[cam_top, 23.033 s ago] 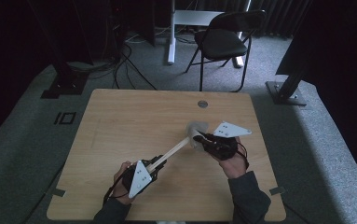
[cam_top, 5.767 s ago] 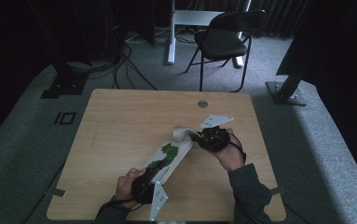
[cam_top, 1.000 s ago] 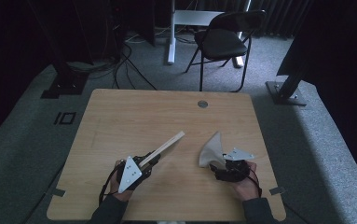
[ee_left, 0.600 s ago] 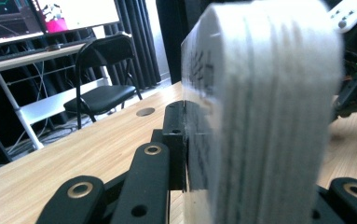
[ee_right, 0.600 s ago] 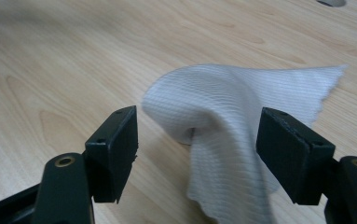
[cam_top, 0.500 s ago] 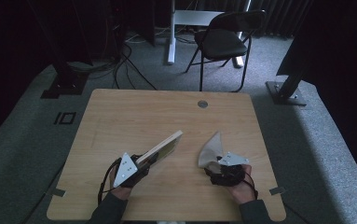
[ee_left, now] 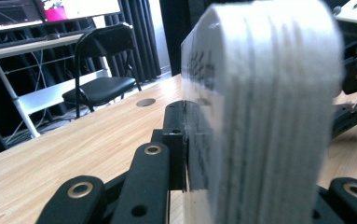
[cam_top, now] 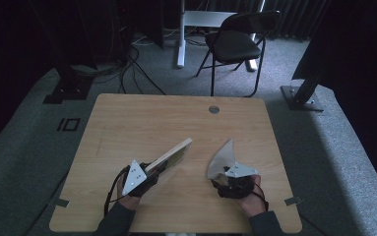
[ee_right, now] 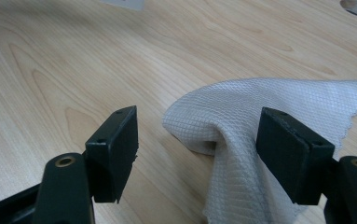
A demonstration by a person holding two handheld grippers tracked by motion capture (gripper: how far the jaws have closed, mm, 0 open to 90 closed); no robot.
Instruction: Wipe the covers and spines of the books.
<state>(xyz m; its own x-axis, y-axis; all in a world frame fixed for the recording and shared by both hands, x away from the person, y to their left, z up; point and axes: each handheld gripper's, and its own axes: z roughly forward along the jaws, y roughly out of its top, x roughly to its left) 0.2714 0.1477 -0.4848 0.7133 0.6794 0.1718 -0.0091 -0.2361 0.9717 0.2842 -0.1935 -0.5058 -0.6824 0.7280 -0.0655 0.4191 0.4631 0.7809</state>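
Observation:
My left gripper (cam_top: 155,169) is shut on the near end of a flat wooden board (cam_top: 172,155), which slants up and away over the table. In the left gripper view the board's pale layered edge (ee_left: 269,107) stands close in front, pressed against the left black finger (ee_left: 175,140). A white mesh cloth (cam_top: 223,158) lies bunched on the table at the right. My right gripper (cam_top: 225,174) sits just behind it. Seen from that gripper (ee_right: 197,154), the jaws stand wide apart and the cloth (ee_right: 269,112) rises between them, close to the right finger (ee_right: 288,154).
The wooden table (cam_top: 141,118) has a round cable hole (cam_top: 214,109) near its far edge. A black folding chair (cam_top: 235,44) and a white desk leg (cam_top: 180,34) stand beyond it. Cables lie on the grey carpet at the far left.
The board has turned slightly in the left gripper, showing more of its broad face. Both hands have stayed almost where they were, and the cloth lies as before.

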